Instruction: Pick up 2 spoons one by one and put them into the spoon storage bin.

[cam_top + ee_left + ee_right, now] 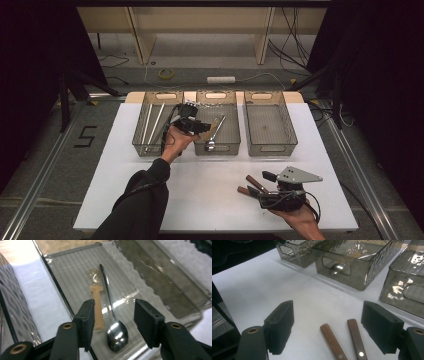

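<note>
Item: metal spoon [115,333], lying flat in the middle clear bin [235,131] beside a pale plastic utensil [97,306]; judged light, rigid and slick, with a thin handle best pinched across its width near mid-length, not at the rounded bowl. Left tool [113,322]: hovering above the spoon, jaws apart, gripping nothing. Right tool [329,327]: jaws wide apart and empty, poised over two wooden handles [333,341] on the white worktop [200,185].

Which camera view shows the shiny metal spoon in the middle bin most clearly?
The left gripper view: the shiny metal spoon lies whole below the open jaws. The high view shows it small. The right gripper view shows its bowl through the bin's handle hole.
</note>
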The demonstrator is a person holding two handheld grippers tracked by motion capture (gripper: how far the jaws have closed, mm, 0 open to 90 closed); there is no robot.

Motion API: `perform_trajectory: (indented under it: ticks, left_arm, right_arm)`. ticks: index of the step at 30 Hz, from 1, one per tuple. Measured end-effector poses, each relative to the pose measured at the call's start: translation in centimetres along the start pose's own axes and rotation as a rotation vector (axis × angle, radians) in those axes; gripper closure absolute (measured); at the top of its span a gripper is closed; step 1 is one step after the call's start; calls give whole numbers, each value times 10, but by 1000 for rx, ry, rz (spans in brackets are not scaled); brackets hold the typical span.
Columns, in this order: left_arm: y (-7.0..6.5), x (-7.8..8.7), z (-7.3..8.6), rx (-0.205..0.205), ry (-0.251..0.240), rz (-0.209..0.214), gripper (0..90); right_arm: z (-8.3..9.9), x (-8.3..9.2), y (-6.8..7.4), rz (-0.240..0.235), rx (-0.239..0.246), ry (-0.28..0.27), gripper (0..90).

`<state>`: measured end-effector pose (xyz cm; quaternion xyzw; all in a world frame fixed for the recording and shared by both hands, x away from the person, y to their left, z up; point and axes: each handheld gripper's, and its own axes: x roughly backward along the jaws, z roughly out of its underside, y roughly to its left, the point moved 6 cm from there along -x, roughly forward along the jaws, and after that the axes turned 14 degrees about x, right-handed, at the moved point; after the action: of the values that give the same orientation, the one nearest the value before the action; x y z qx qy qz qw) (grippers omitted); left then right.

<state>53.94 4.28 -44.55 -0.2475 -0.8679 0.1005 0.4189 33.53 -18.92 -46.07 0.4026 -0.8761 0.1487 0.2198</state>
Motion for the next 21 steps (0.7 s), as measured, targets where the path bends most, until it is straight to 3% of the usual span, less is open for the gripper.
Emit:
perform_trajectory:
  ticks: [9, 21]
  left_arm:
    - [-9, 19, 8, -34, 18, 52, 362]
    - [-7, 50, 35, -62, -11, 140, 301]
  right_arm:
    - [0, 0, -1, 2, -3, 0, 275]
    - [1, -1, -1, -8, 2, 15, 275]
